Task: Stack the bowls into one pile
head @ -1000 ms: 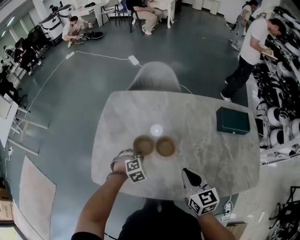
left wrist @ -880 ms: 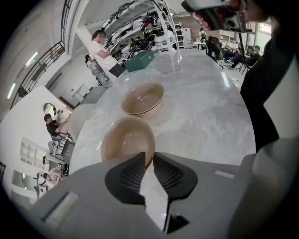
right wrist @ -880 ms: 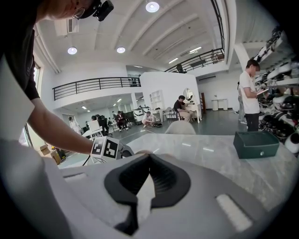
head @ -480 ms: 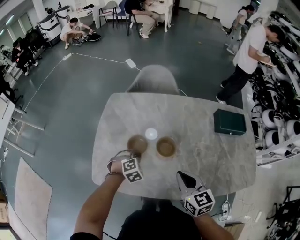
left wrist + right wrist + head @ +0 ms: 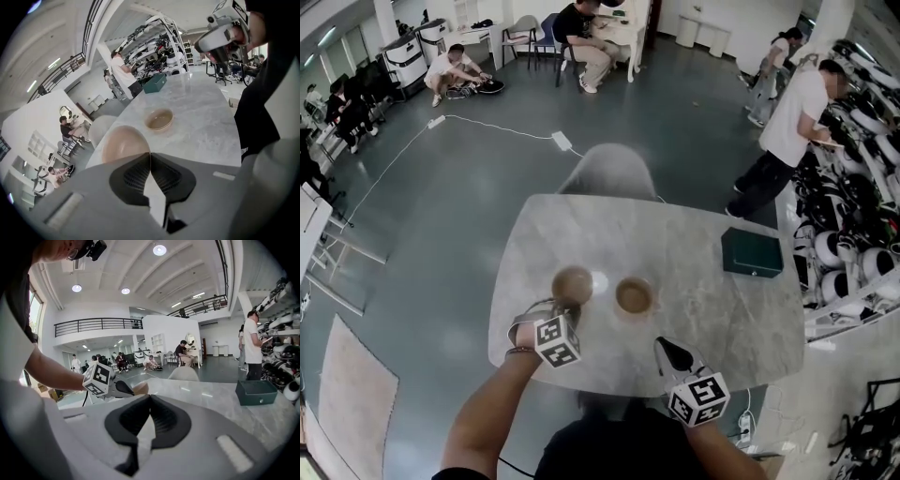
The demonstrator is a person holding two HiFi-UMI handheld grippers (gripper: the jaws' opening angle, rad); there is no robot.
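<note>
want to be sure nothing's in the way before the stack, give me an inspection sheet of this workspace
surface: marble table, no spills seen
job's things: left bowl held by its rim; right bowl resting on the table, apart from it
clutter: green box near the table's right edge
grippers: left gripper jaws just closed, shut on the left bowl's rim; right gripper shut, empty
cables: power-strip cable on the floor, none on the table
surroundings: chair behind the table; people around the room

You wear a black short-sleeved top [image 5: 609,448]. Your left gripper [image 5: 566,306] and right gripper [image 5: 663,343] have pale grey bodies and black ribbed pads [image 5: 136,176], and each carries a white cube [image 5: 556,339] printed with black square markers.
</note>
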